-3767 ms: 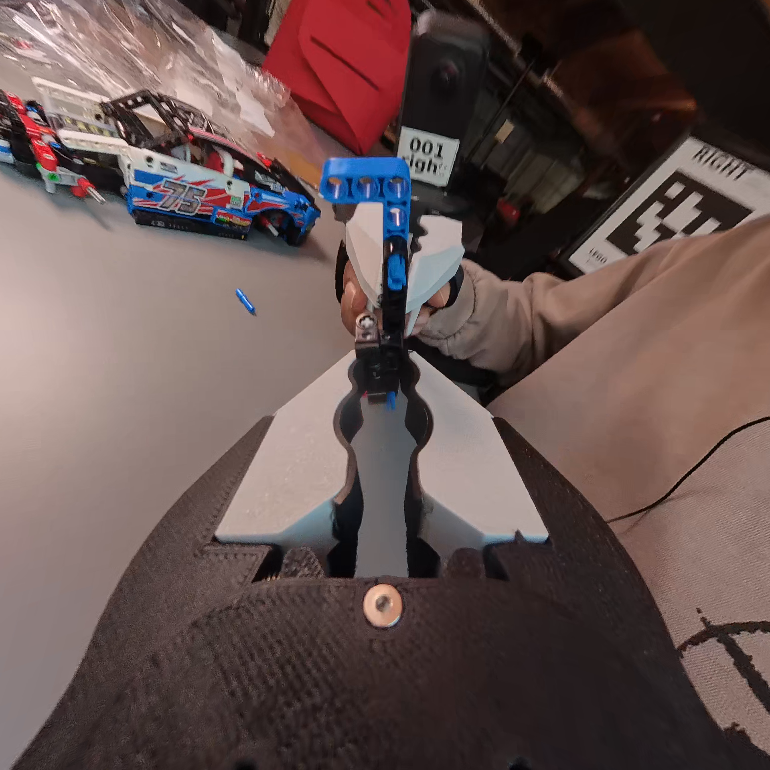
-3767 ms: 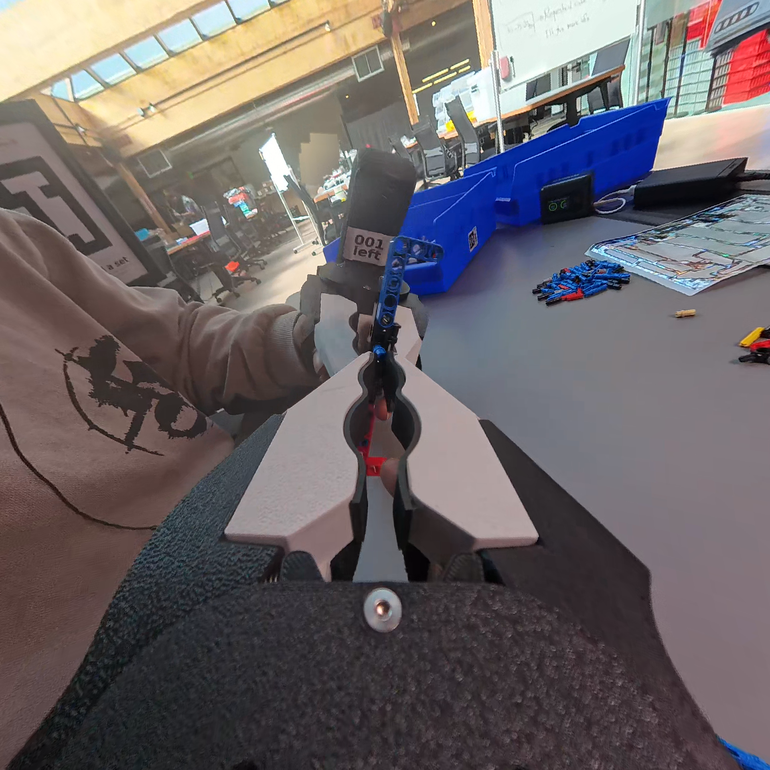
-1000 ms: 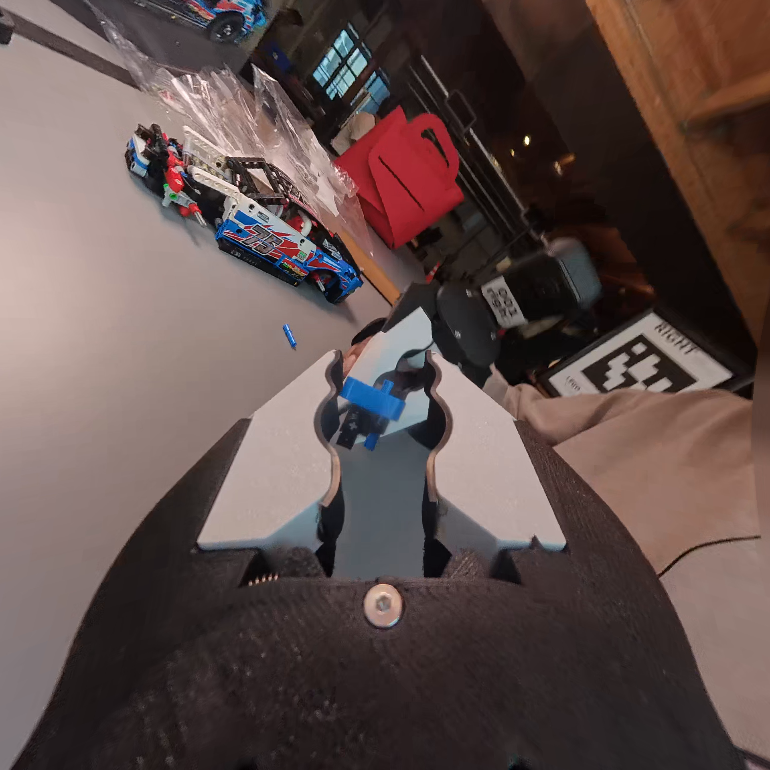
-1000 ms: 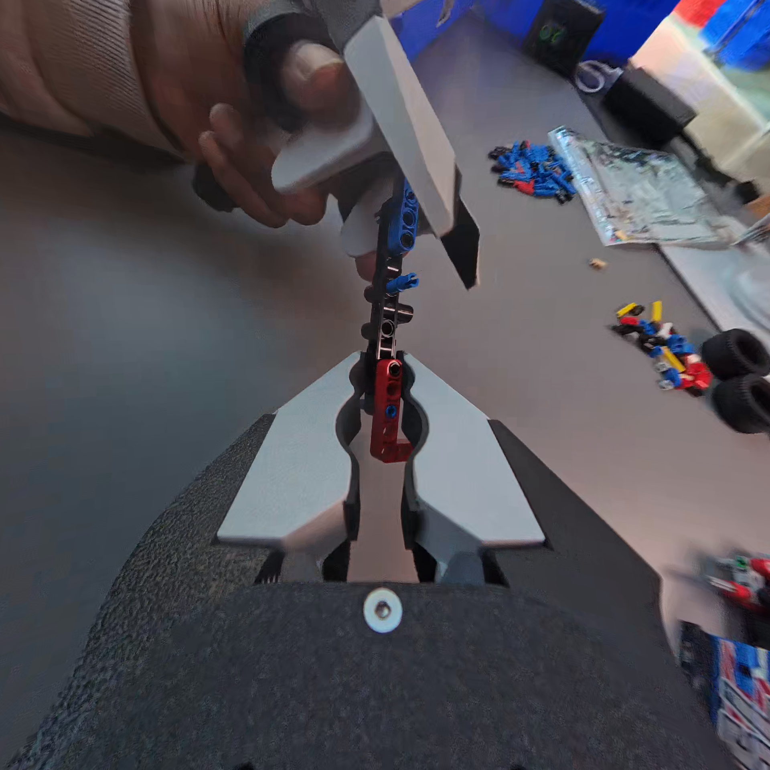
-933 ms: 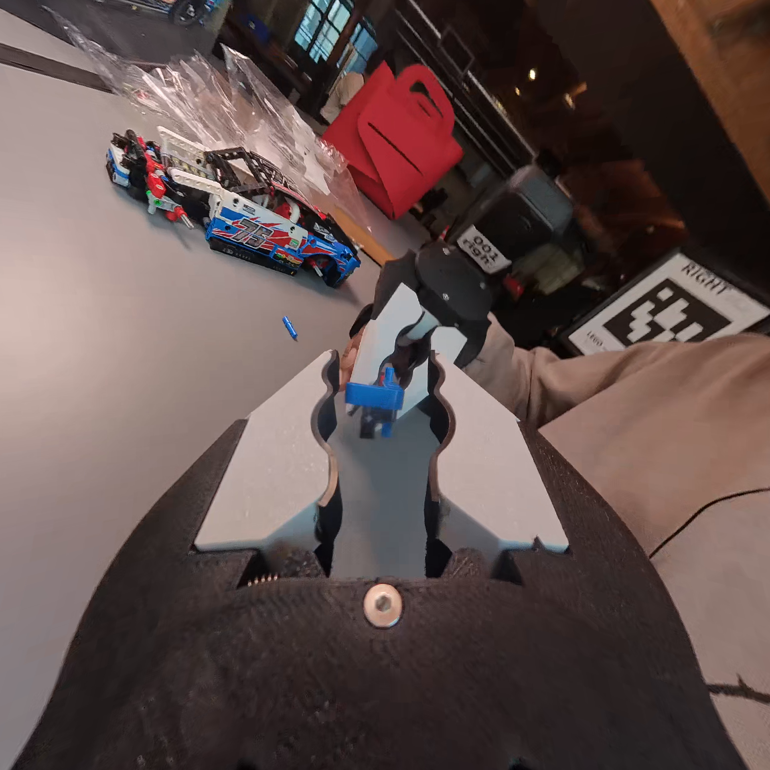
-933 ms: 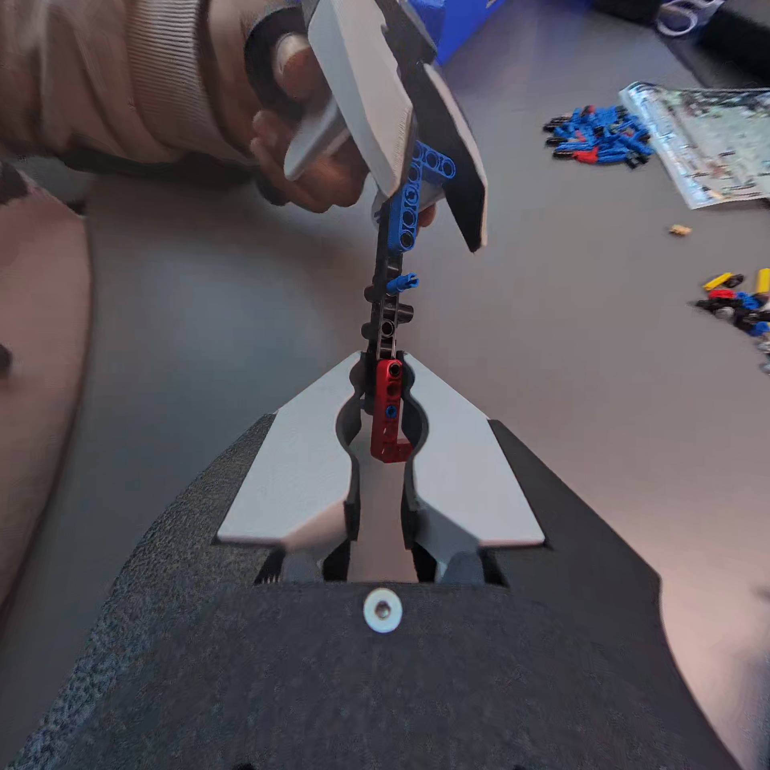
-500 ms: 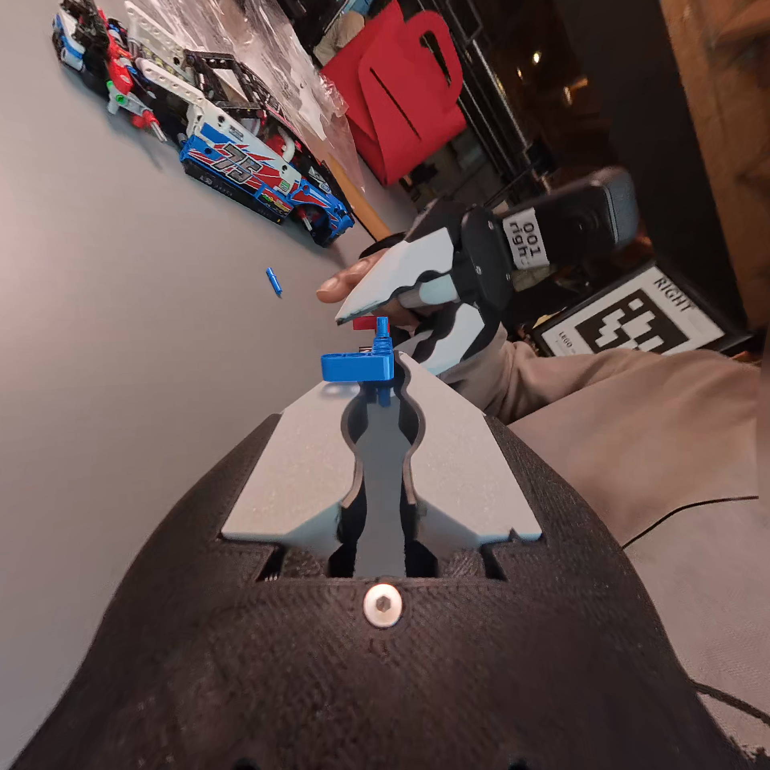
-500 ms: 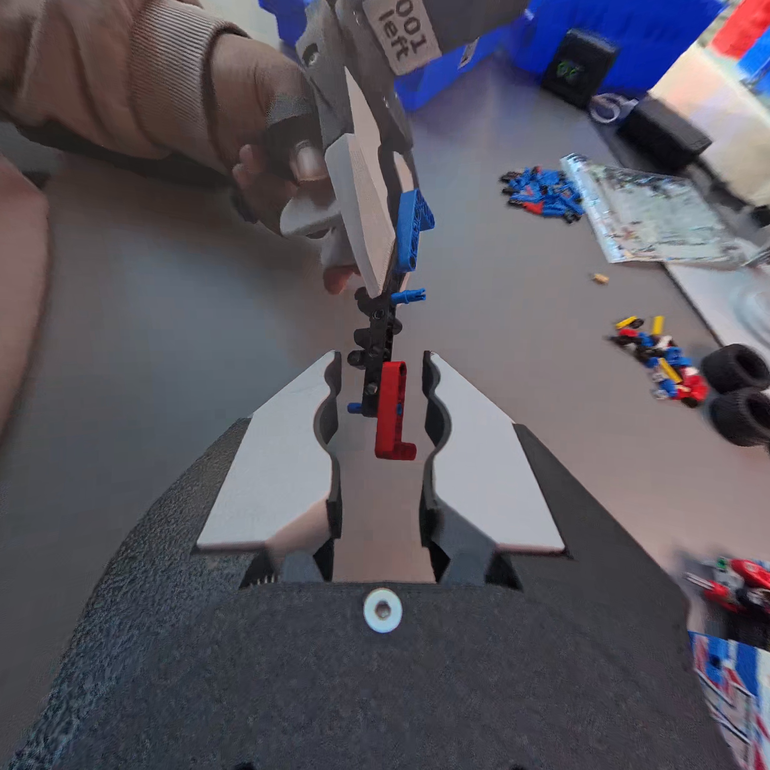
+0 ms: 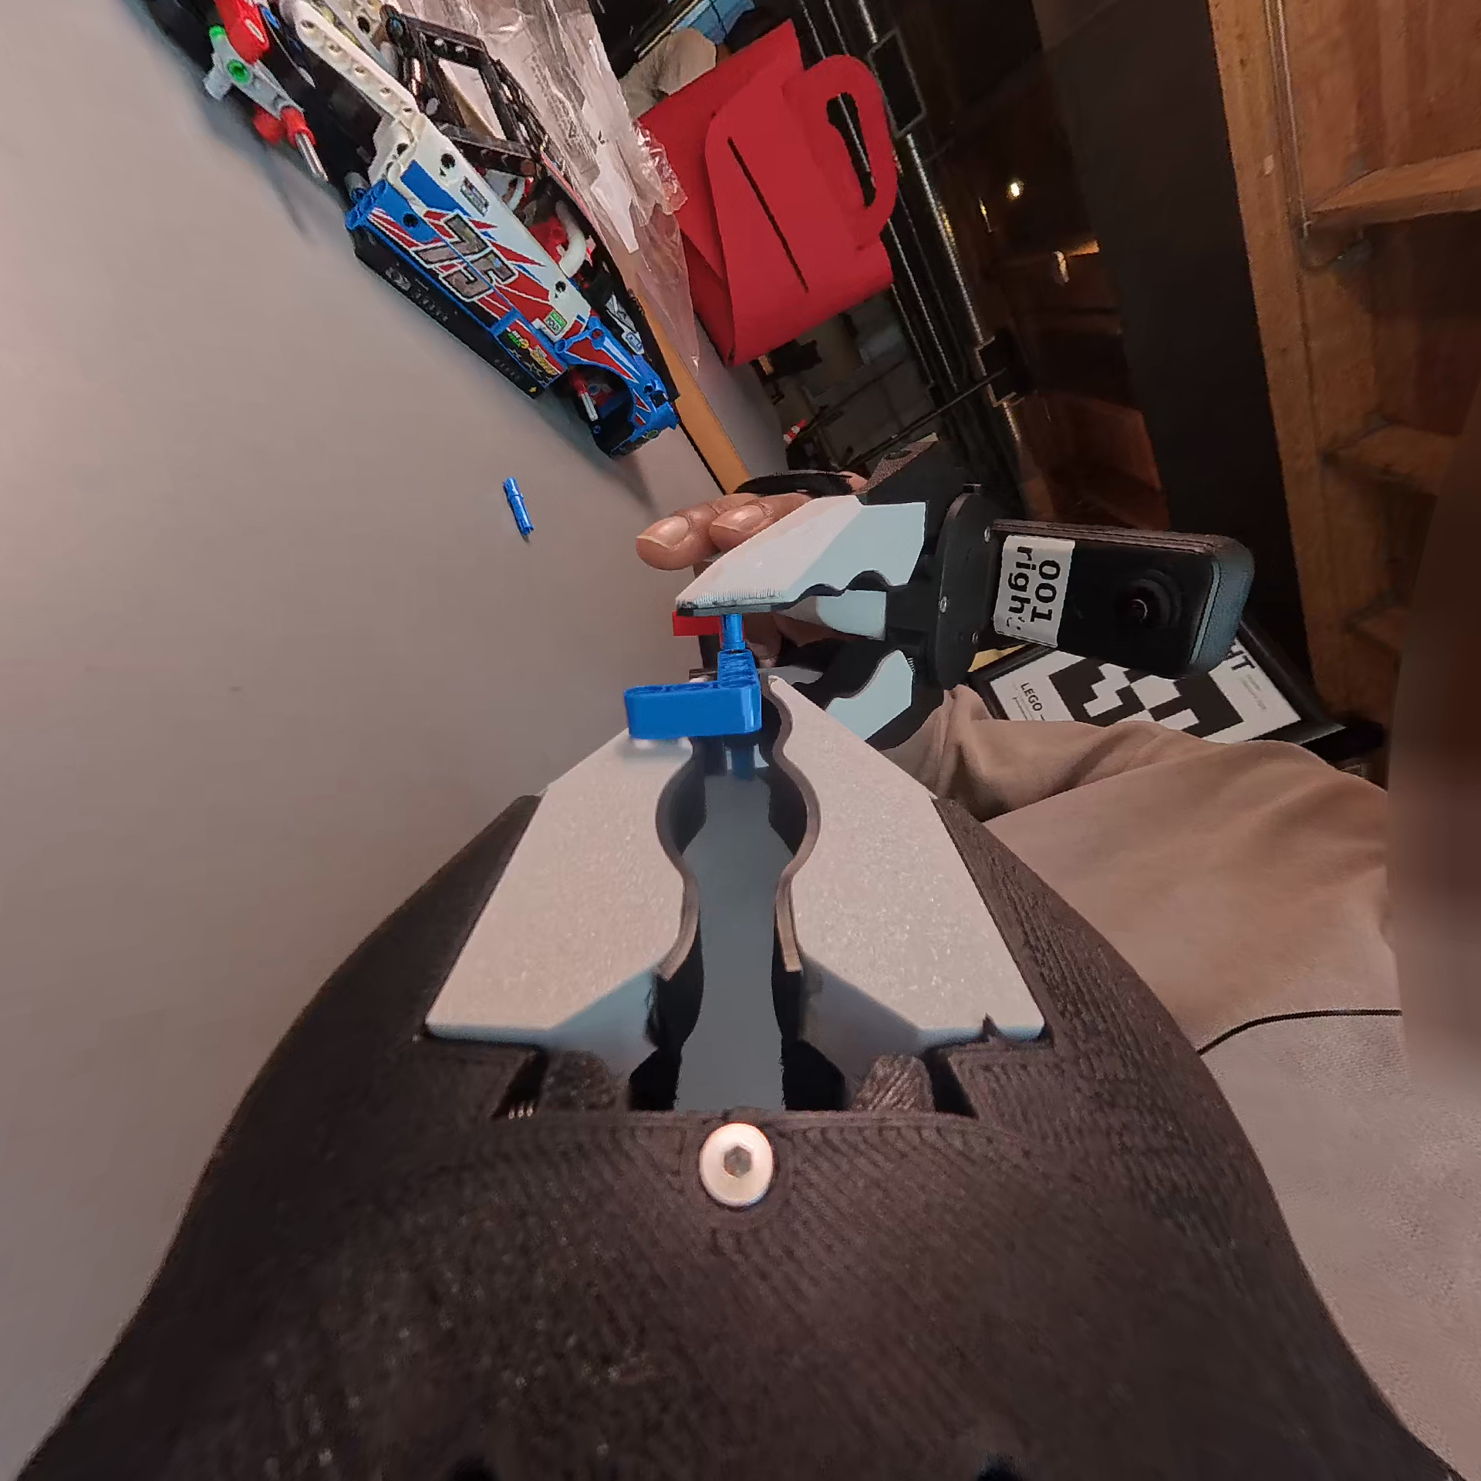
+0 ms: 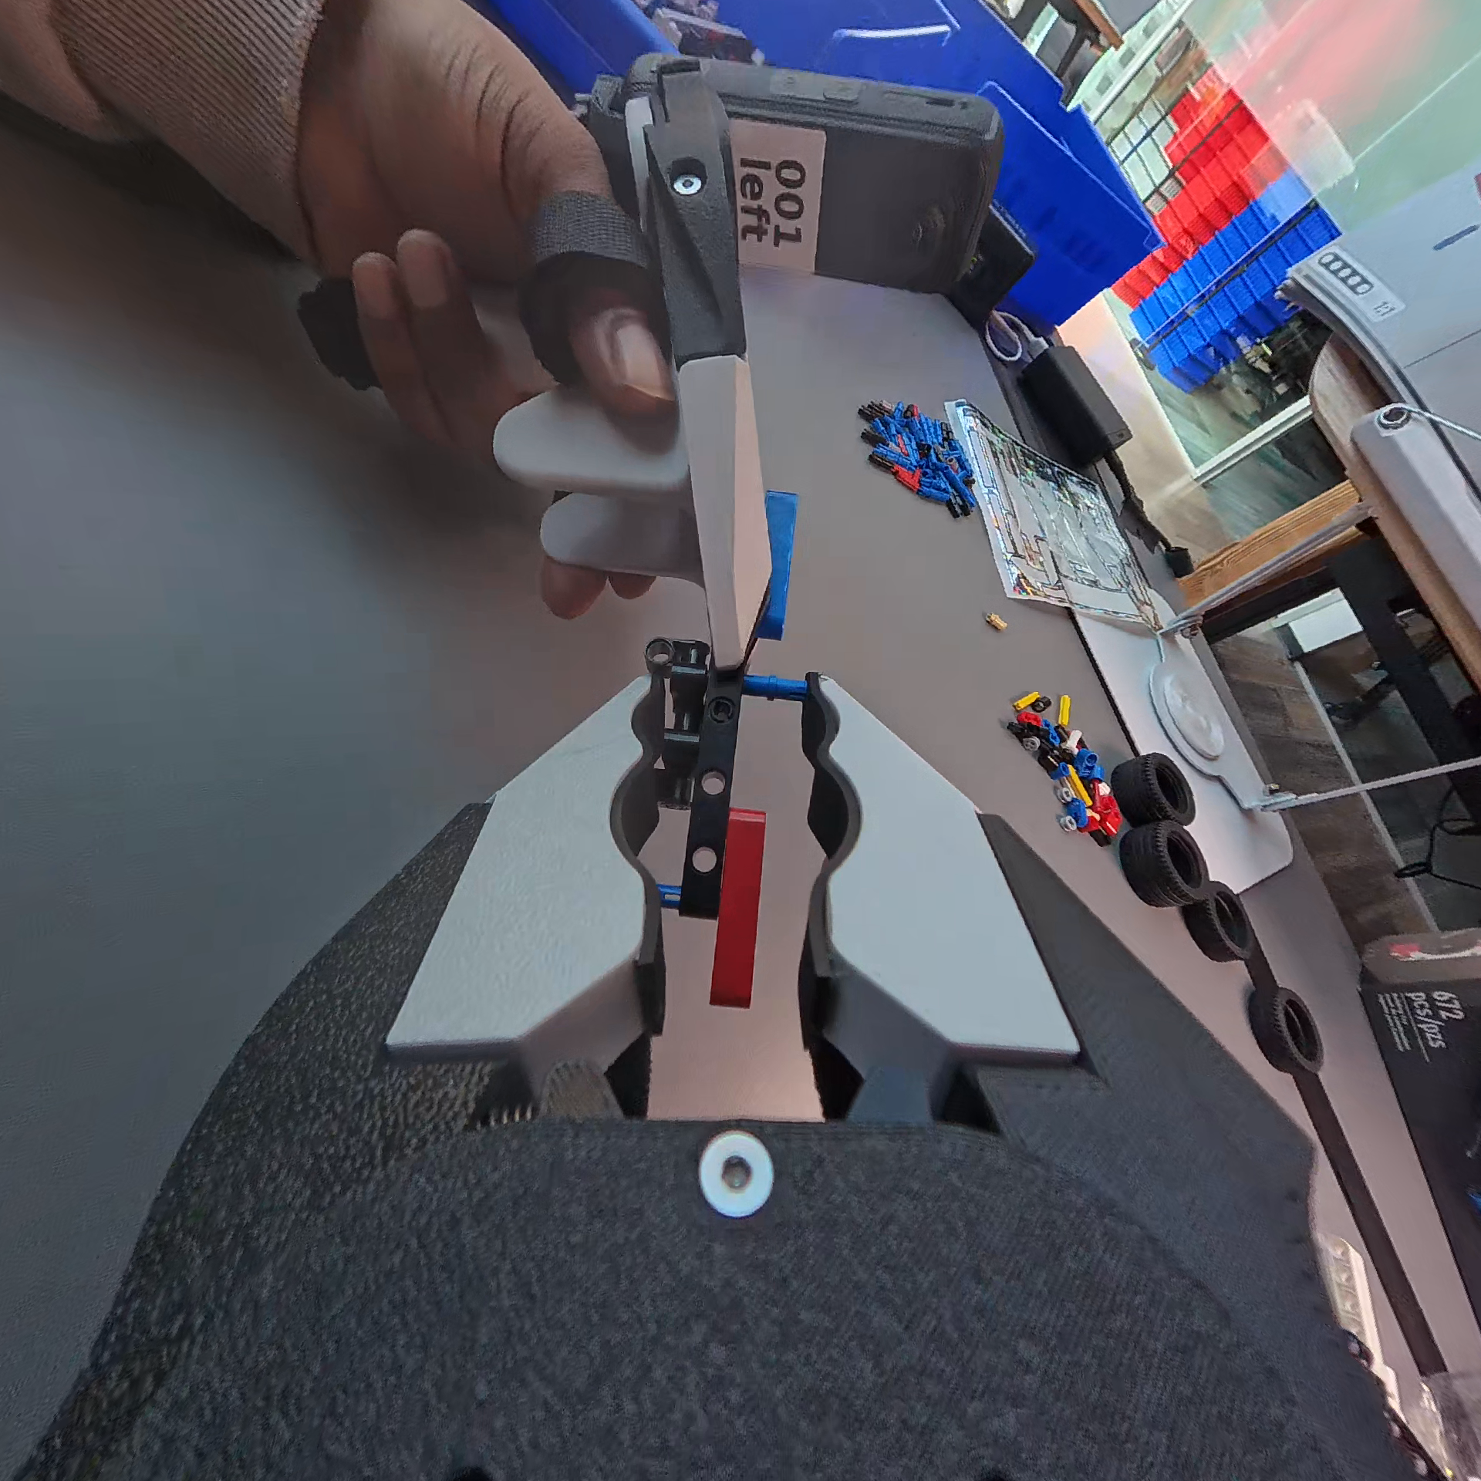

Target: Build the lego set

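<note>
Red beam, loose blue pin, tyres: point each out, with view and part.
red beam point(image 10: 738, 909): right wrist view, on its flat long face between the open jaws.
loose blue pin point(image 9: 518, 506): left wrist view, mid-shaft, lying on the table.
tyres point(image 10: 1162, 863): right wrist view, tread of the second tyre.

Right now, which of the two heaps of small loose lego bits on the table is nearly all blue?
The farther heap, beside the instruction sheet, is nearly all blue. The nearer heap, next to the black tyres, mixes yellow, red, blue and black.
</note>
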Demonstrator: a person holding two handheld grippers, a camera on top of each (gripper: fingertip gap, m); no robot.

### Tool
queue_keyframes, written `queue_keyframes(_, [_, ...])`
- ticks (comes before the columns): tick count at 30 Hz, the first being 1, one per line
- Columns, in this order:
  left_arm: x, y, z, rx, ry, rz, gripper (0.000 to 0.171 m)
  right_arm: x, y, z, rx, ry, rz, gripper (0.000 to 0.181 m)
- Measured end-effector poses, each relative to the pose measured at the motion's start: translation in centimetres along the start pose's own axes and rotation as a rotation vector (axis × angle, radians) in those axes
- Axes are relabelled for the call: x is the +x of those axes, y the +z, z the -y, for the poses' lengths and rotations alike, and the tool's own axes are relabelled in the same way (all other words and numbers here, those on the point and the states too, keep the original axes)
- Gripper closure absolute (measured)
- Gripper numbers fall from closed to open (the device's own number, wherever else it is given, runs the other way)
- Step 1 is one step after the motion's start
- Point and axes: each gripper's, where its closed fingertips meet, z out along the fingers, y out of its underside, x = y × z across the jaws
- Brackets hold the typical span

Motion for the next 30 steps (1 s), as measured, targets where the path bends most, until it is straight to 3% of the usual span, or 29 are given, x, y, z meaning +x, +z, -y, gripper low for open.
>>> queue_keyframes(5, [0.2, -0.6, 0.3, 0.007, 0.047, 0.023, 0.165, 0.4, -0.1, 0.3, 0.013, -0.001, -0.026, 0.149])
queue_keyframes(21, [-0.1, -0.8, 0.3, 0.042, -0.110, -0.021, 0.165, 0.3, 0.3, 0.2, -0.006, -0.074, -0.073, 0.151])
queue_keyframes(30, [-0.2, -0.9, 1.3, 0.093, -0.021, 0.035, 0.165, 1.0, 0.5, 0.4, 0.037, -0.031, -0.113, 0.149])
